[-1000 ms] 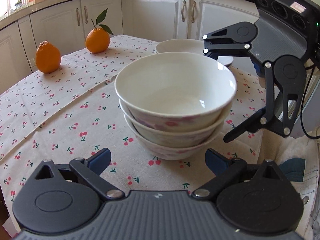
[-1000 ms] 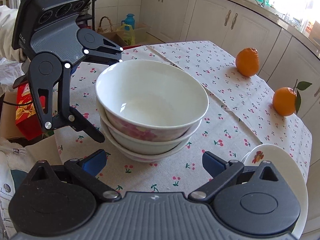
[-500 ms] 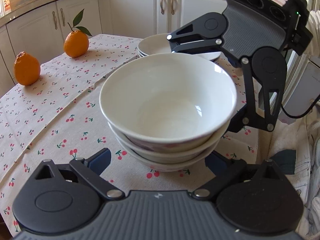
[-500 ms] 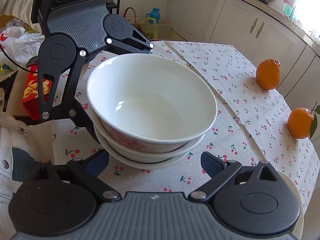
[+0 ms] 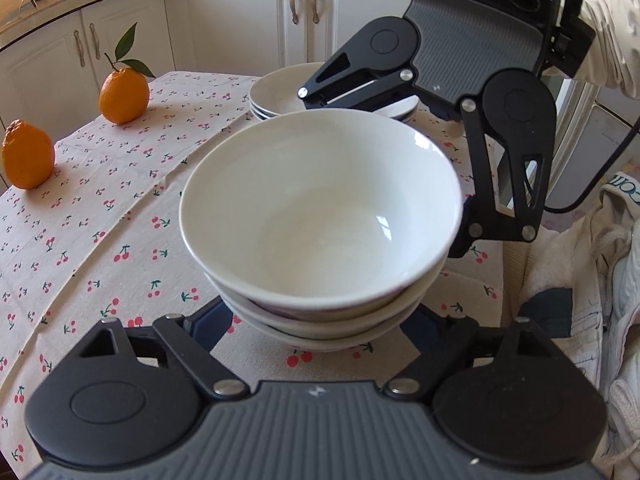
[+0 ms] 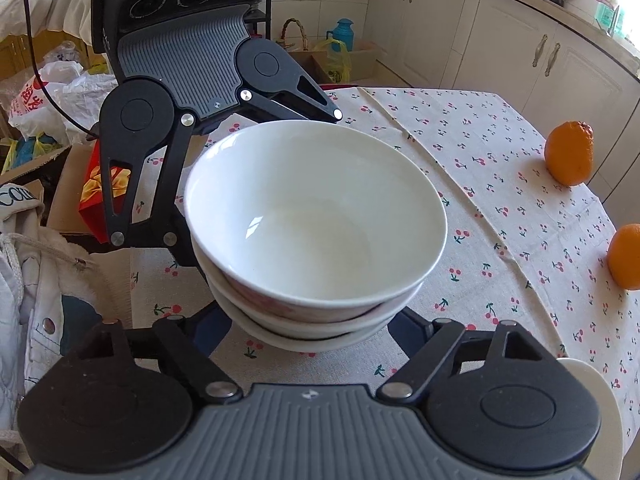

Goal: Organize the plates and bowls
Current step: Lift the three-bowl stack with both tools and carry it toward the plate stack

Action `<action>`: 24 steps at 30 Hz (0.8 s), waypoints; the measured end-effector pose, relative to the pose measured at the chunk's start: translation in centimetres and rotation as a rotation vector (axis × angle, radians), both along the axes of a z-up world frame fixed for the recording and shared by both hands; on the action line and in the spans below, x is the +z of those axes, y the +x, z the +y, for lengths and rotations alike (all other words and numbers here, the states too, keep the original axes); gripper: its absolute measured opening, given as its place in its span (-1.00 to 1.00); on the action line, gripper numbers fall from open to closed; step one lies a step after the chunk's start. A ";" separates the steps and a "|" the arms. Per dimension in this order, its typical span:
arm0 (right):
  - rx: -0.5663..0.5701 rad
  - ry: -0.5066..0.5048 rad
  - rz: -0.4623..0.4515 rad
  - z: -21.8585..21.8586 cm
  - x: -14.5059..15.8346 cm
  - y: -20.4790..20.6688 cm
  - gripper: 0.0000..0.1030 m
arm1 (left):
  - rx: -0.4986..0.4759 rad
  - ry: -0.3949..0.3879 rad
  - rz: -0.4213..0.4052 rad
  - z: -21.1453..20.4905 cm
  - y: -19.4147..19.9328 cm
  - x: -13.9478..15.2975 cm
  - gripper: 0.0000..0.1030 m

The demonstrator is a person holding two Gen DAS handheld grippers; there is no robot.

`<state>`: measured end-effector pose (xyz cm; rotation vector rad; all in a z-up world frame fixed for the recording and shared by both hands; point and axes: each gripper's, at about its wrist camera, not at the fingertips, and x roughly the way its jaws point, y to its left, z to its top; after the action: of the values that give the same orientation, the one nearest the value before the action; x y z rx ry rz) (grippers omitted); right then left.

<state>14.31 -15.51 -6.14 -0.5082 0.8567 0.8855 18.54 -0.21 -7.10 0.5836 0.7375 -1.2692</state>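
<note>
A stack of three white bowls (image 5: 320,216) stands on the cherry-print cloth (image 5: 100,208) that covers the counter, near the edge closest to the person. The left tool (image 5: 320,320) reaches under the near side of the stack, and its two blue-padded fingers (image 5: 208,320) sit at either side of the lowest bowl; its jaws have just been closing with the stack between them, but the bowls hide the pads, so I cannot tell whether they press on the china. The right tool (image 6: 312,328) comes at the stack from the opposite side in the same way, its jaws also just closing around the bottom bowls, and again the contact is hidden. In the left wrist view the right tool (image 5: 460,128) shows behind the stack, with a pale sleeve (image 5: 612,28) behind it. A stack of plates (image 5: 280,92) lies just beyond the bowls, partly behind that tool. Two oranges (image 5: 124,92) rest well apart from the bowls near the cloth's far side, one with a leafy stem. White cabinets (image 5: 240,28) line the wall behind. In the right wrist view a red box (image 6: 94,184) sits off the counter.
</note>
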 end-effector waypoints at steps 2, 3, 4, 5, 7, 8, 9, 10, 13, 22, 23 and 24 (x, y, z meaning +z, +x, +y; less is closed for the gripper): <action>0.004 -0.004 0.001 0.1 0.0 0.0 0.69 | 0.000 0.000 0.009 -0.1 0.2 0.0 0.71; 0.003 -0.004 0.003 0.1 0.0 0.0 0.69 | 0.000 -0.002 0.008 0.0 0.1 0.0 0.71; 0.002 -0.004 0.005 0.1 0.0 0.0 0.69 | 0.001 -0.003 0.005 0.0 0.1 -0.1 0.71; 0.000 -0.005 0.005 0.1 0.0 0.0 0.69 | 0.001 -0.003 0.003 0.0 0.0 -0.1 0.71; -0.002 -0.007 0.004 0.2 0.0 0.0 0.69 | 0.001 -0.005 -0.001 -0.1 0.0 -0.1 0.71; -0.004 -0.007 0.006 0.2 0.0 0.0 0.69 | -0.001 -0.007 -0.007 -0.1 -0.1 -0.1 0.71; -0.004 -0.008 0.006 0.2 0.0 0.0 0.69 | -0.001 -0.010 -0.016 0.0 -0.2 -0.1 0.72; -0.003 -0.009 0.007 0.2 0.0 0.1 0.69 | -0.003 -0.013 -0.028 0.0 -0.4 -0.1 0.72; -0.001 -0.011 0.009 0.2 0.0 0.2 0.69 | -0.011 -0.019 -0.044 0.1 -0.6 0.0 0.72; 0.012 -0.003 0.016 -0.1 0.0 0.3 0.69 | -0.023 -0.019 0.004 0.0 0.2 0.1 0.71; 0.015 -0.001 0.019 -0.1 0.0 0.4 0.69 | -0.025 -0.018 0.008 0.0 0.3 0.2 0.71; 0.016 0.000 0.022 -0.1 0.0 0.4 0.69 | -0.028 -0.017 0.012 0.0 0.3 0.2 0.71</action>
<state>14.71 -15.63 -6.13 -0.5064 0.8738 0.9074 18.88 -0.23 -6.89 0.5743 0.7297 -1.3044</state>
